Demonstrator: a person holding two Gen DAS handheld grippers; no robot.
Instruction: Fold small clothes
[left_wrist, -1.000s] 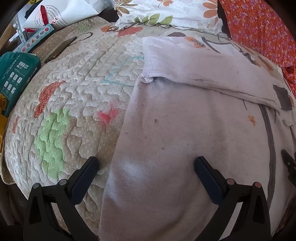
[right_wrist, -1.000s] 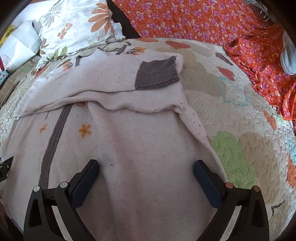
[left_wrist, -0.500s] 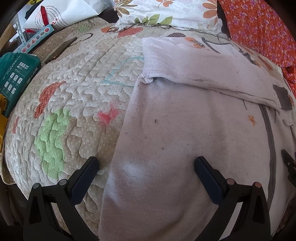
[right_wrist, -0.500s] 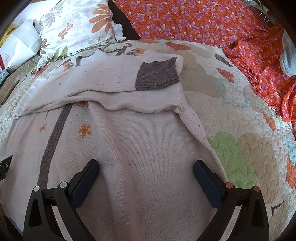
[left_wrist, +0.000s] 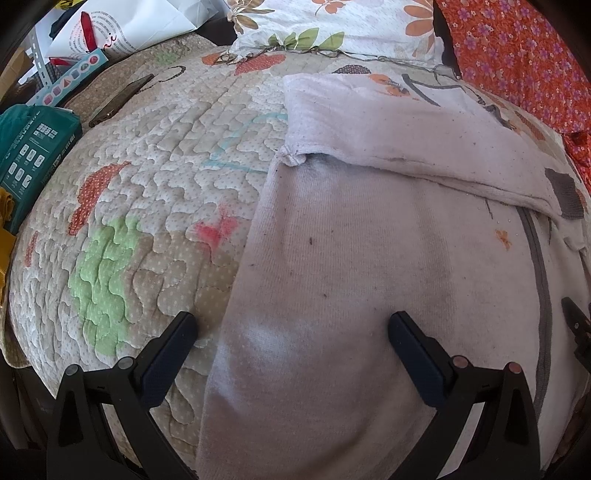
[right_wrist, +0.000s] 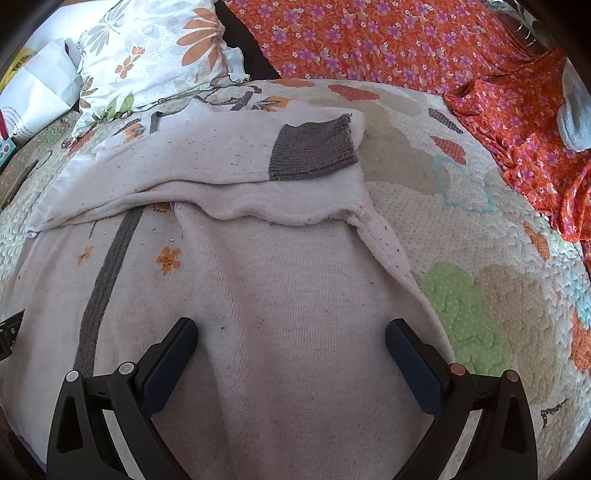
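A small pale pink sweater (left_wrist: 369, 258) lies flat on a quilted bed cover (left_wrist: 147, 166). Its sleeves are folded across the upper body, and a grey cuff (right_wrist: 312, 151) lies on top. A grey stripe (right_wrist: 107, 273) and orange flower stitching (right_wrist: 168, 259) run down the front. My left gripper (left_wrist: 291, 328) is open and empty, low over the sweater's left side edge. My right gripper (right_wrist: 291, 336) is open and empty, low over the sweater's right part (right_wrist: 295, 295). The right gripper's tip (left_wrist: 576, 328) shows at the left wrist view's right edge.
A floral pillow (right_wrist: 155, 62) lies beyond the sweater. Orange flowered cloth (right_wrist: 443, 48) is piled at the back right. A green box (left_wrist: 33, 147), a dark flat object (left_wrist: 122, 99) and a white bag (left_wrist: 122, 26) sit at the left. The quilt (right_wrist: 480, 258) drops off near me.
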